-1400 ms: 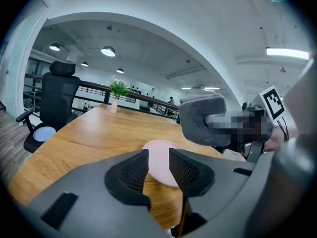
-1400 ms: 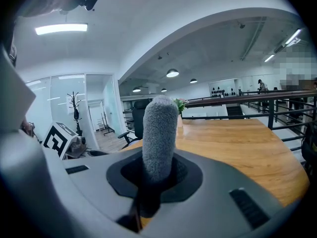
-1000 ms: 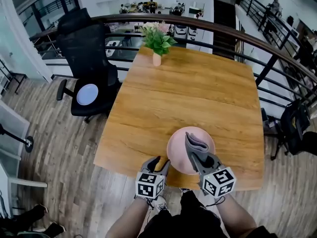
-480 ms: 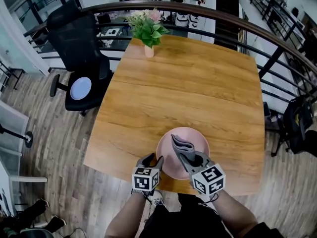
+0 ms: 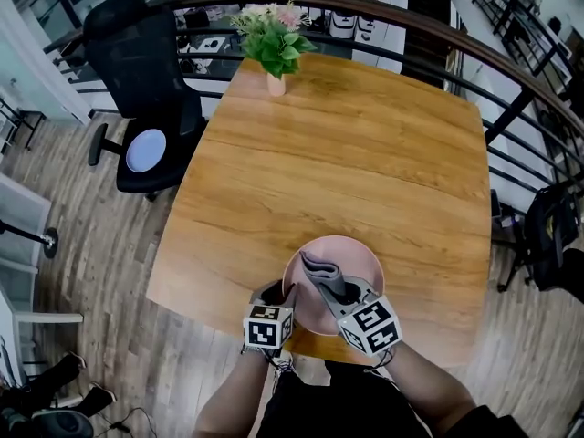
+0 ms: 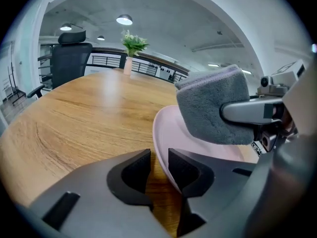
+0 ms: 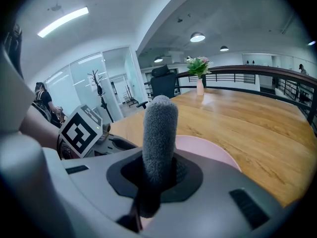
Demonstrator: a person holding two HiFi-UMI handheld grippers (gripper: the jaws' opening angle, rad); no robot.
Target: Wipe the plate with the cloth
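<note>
A pink plate (image 5: 361, 261) lies on the wooden table (image 5: 365, 153) near its front edge. My right gripper (image 5: 336, 290) is shut on a folded grey cloth (image 5: 318, 266), which stands up over the plate's middle; the right gripper view shows the cloth (image 7: 159, 133) pinched upright between the jaws above the plate (image 7: 205, 150). My left gripper (image 5: 283, 293) sits at the plate's left rim. In the left gripper view its jaws (image 6: 159, 165) straddle the rim of the plate (image 6: 166, 133) and have just been closing, with a strip of wood still showing between the pads.
A vase of flowers (image 5: 275, 80) stands at the table's far edge. A black office chair (image 5: 146, 71) with a pale round disc (image 5: 145, 150) on its seat is to the left. A dark railing (image 5: 511, 99) curves behind the table. The table's front edge is just under the grippers.
Both grippers have come down and in toward the plate. The cloth now hangs lower over the plate, and the left jaws have narrowed around the rim.
</note>
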